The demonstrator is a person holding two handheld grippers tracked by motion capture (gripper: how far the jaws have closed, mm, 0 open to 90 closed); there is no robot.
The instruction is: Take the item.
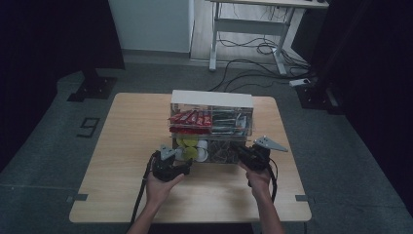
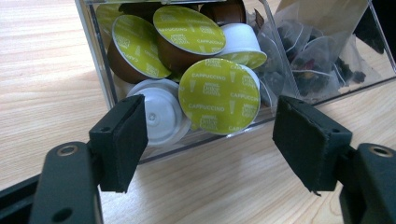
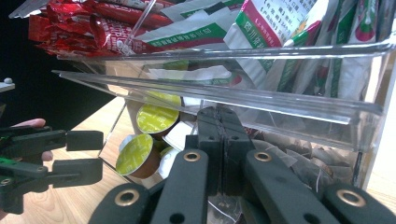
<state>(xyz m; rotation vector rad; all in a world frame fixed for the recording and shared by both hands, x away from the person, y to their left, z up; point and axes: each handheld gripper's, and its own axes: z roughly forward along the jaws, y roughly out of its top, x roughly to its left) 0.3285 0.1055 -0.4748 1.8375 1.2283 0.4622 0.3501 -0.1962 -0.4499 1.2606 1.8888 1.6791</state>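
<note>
At desk's near edge, left gripper [image 2: 210, 140] gapes before capsule bin [image 2: 107, 93]; right gripper [image 3: 223, 140] clenched, empty. Reach step, I judge (cappuccino capsule [image 2: 219, 95] nearest): advance, straddle it, close.

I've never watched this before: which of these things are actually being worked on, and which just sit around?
In use:
left claw, open
right claw, shut
clear organizer
coffee capsules

Lying about:
tea bags
red sachets
green-striped packets
desk behind
floor cables
</note>
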